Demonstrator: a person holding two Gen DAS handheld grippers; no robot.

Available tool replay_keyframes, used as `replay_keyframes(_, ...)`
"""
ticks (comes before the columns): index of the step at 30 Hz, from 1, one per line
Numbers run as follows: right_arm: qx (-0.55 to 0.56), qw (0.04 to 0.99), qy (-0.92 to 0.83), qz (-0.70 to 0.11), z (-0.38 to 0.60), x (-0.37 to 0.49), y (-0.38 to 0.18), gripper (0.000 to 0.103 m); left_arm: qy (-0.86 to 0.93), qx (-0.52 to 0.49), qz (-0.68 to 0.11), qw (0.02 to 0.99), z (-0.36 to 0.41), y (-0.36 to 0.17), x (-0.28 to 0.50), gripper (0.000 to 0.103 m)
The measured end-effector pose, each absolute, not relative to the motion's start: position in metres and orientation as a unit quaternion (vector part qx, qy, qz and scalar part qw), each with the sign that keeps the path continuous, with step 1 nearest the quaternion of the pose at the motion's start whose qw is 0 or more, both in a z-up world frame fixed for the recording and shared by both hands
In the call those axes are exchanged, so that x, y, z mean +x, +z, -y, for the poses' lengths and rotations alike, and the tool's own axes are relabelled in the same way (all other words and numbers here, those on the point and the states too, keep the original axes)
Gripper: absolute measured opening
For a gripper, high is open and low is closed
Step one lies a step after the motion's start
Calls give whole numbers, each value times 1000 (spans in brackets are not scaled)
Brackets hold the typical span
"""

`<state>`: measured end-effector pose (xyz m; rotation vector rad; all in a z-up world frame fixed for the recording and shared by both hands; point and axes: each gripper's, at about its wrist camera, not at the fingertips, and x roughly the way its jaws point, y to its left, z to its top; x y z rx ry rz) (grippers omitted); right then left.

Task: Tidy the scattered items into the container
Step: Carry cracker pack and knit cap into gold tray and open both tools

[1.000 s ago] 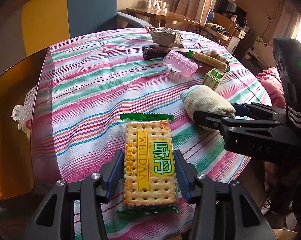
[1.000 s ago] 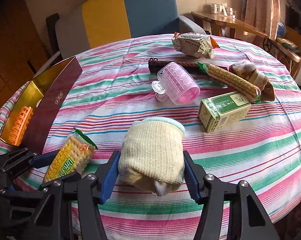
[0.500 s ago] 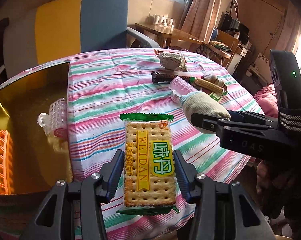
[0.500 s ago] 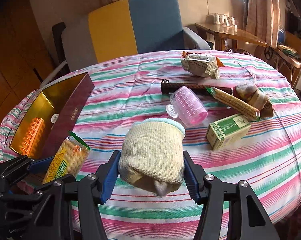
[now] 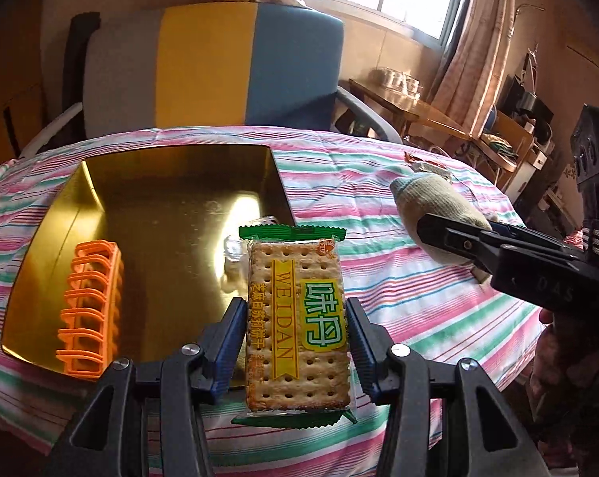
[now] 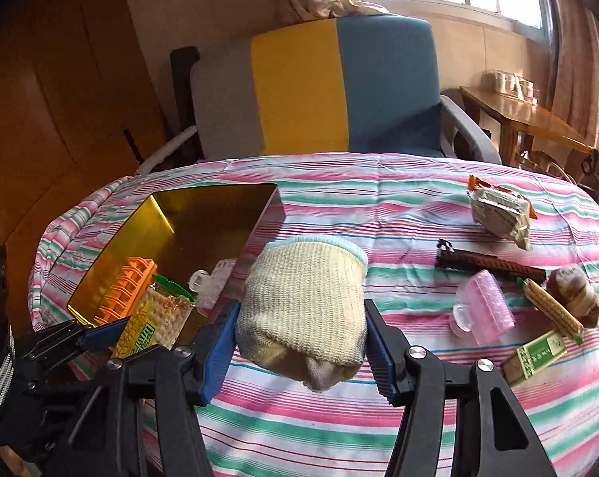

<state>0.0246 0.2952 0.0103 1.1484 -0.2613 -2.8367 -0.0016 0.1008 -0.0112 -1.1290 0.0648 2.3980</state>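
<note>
My left gripper (image 5: 295,338) is shut on a cracker packet (image 5: 297,318) with a green wrapper, held in the air over the near right part of the gold box (image 5: 160,198). In the right wrist view that packet (image 6: 156,324) hangs at the box's (image 6: 204,218) near edge. My right gripper (image 6: 299,342) is shut on a rolled cream sock (image 6: 303,302), lifted above the striped tablecloth just right of the box. The sock (image 5: 434,206) and right gripper also show at the right of the left wrist view. An orange curler (image 5: 90,306) and a clear curler (image 6: 212,282) lie inside the box.
On the cloth at the right lie a pink curler (image 6: 484,310), a dark bar (image 6: 486,264), a corn-pattern stick (image 6: 554,310), a brown wrapped bun (image 6: 576,294), a green carton (image 6: 538,353) and a silver snack bag (image 6: 500,214). A yellow-and-blue armchair (image 6: 323,87) stands behind the table.
Both grippers have risen and swung left with their loads. The cracker packet, earlier low over the cloth, now hangs over the gold box; the sock has come up beside it.
</note>
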Motion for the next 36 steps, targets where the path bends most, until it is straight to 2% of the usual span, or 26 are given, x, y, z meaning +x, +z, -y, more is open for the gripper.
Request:
replay_keyframes(16,377,119,-917,51,-193,-59,19,60,905,-411,-23,110,-17,-17,-56,50)
replay_keyframes(26,446,118,-887,17,-150,-120,-24,60,896,-439,-9,72,11,-39,-87,50)
replay_keyframes(36,488,145,-860,35,-129,-139,-48,63,888,-456,4,49,26,-54,-91,51)
